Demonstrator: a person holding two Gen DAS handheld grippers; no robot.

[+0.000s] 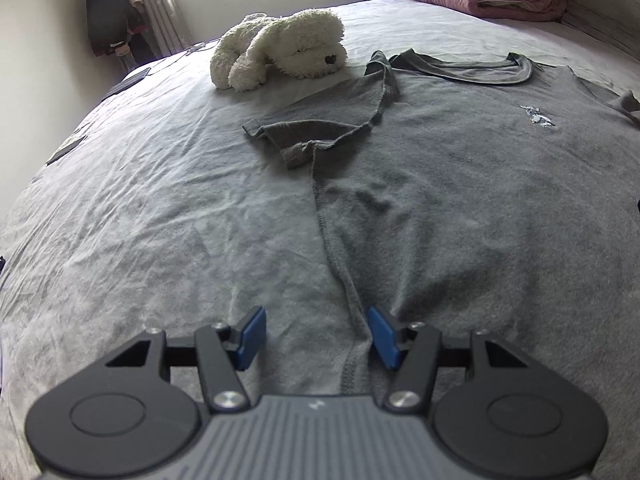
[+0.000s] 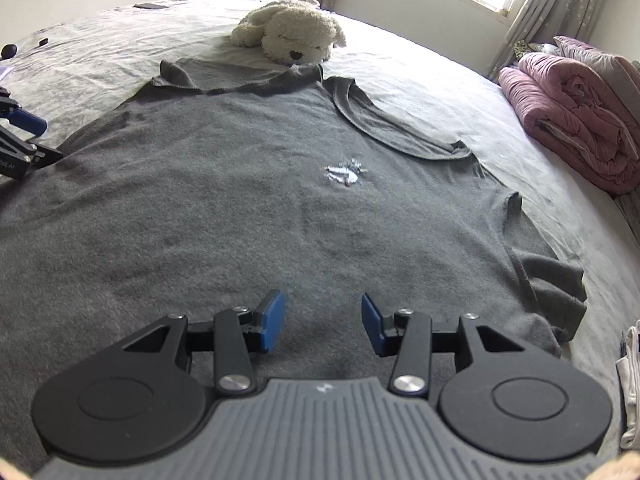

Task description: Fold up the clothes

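Observation:
A dark grey T-shirt (image 1: 460,184) lies spread front up on the bed, with a small pale logo (image 1: 538,116) on its chest. One sleeve (image 1: 320,128) is flipped in over the shoulder. My left gripper (image 1: 318,334) is open low over the shirt's near corner, and the side seam (image 1: 352,320) runs between its blue pads. In the right wrist view the same shirt (image 2: 240,184) fills the middle. My right gripper (image 2: 323,322) hovers open over its lower part with only flat fabric beneath. One of the left gripper's fingers (image 2: 26,120) shows at the left edge.
A white plush dog (image 1: 280,48) (image 2: 292,32) lies just beyond the collar. A rolled pink quilt (image 2: 576,120) sits at the bed's right side. Pale wrinkled sheet (image 1: 140,200) stretches left of the shirt. White cloth (image 2: 630,380) shows at the right edge. Dark flat items (image 1: 124,84) lie at the far-left bed edge.

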